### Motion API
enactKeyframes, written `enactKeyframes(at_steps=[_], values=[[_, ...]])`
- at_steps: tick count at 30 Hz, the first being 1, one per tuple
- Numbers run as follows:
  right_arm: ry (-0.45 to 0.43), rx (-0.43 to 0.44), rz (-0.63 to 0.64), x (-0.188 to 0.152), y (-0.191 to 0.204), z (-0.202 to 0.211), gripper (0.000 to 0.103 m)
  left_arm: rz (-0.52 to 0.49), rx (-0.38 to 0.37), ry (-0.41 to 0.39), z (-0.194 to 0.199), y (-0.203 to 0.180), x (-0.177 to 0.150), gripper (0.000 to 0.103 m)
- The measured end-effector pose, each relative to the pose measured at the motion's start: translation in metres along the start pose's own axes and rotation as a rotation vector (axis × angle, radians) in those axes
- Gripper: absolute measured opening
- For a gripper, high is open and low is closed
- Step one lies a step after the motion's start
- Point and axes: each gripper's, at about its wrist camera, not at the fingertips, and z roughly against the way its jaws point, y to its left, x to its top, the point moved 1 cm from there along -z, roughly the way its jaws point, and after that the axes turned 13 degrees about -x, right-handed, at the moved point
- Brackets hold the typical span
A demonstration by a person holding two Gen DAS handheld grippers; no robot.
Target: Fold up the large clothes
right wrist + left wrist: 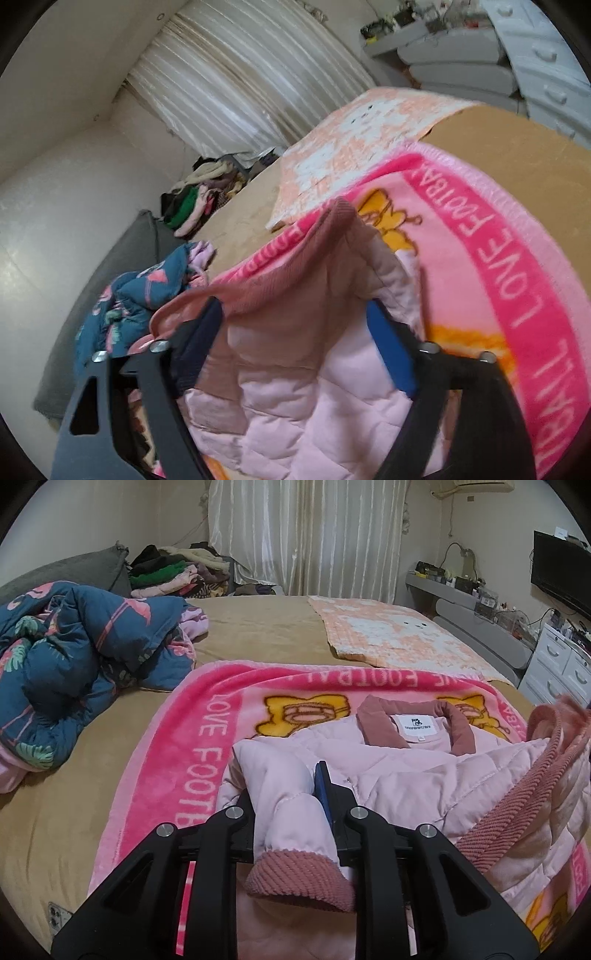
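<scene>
Left gripper (pixel 295 794) pinches a sleeve (pixel 288 805) of the pale pink quilted jacket (pixel 424 779), its black jaws pressed against the padded cloth just above the ribbed rose cuff (pixel 299 882), which hangs out toward the camera; the hold near the cuff looks meant to let the sleeve be carried across the body of the garment

Right gripper (pixel 295 332), seen from its own tilted wrist view, has its jaws set wide, with a bunched stretch of the jacket's rose corduroy trim (pixel 295 266) and quilted lining filling the space between the blue-padded fingers (pixel 391 354); whether they are truly clamping the cloth or merely cradling it cannot be told. That side of the jacket appears raised off the bedding, probably so it can be turned inward

Spread open with collar and label (pixel 419 723) facing up, the jacket lies on a bright pink football blanket (pixel 207 746) that serves as the folding surface atop the tan bed (pixel 258 627). Off to the left sit a crumpled blue flamingo quilt (pixel 74 657) and, farther back, a heap of clothes (pixel 173 572); a peach blanket (pixel 388 635) lies beyond
</scene>
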Motion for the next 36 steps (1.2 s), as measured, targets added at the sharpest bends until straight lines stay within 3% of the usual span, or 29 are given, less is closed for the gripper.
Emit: enactKeyframes(at_steps=[4,7,9,12,19,24,28,36], values=[[-0.045,-0.048,0.094,-0.009,0.013,0.007,0.089,0.003,-0.017,-0.001,-0.002,-0.001,0.001,0.021],[-0.062,-0.171,0.218,-0.028,0.020,0.004,0.094,-0.001,-0.030,-0.006,-0.001,-0.005,0.002,0.028],[-0.044,-0.237,0.268,-0.043,0.019,-0.002,0.094,0.000,-0.045,-0.016,0.003,-0.007,0.003,0.045],[-0.012,-0.287,0.307,-0.063,0.012,-0.012,0.094,-0.006,-0.068,-0.036,0.013,-0.015,0.007,0.061],[-0.024,-0.319,0.323,-0.087,0.008,-0.008,0.094,-0.081,-0.035,-0.148,0.056,-0.040,0.014,0.090],[-0.048,-0.333,0.349,-0.093,0.009,0.005,0.097,-0.121,0.001,-0.196,0.081,-0.043,0.014,0.094],[-0.077,-0.345,0.363,-0.094,0.008,0.020,0.097,-0.150,0.058,-0.190,0.089,-0.039,0.008,0.094],[-0.086,-0.375,0.382,-0.101,-0.001,0.030,0.099,-0.132,0.099,-0.058,0.062,-0.011,-0.031,0.094]])
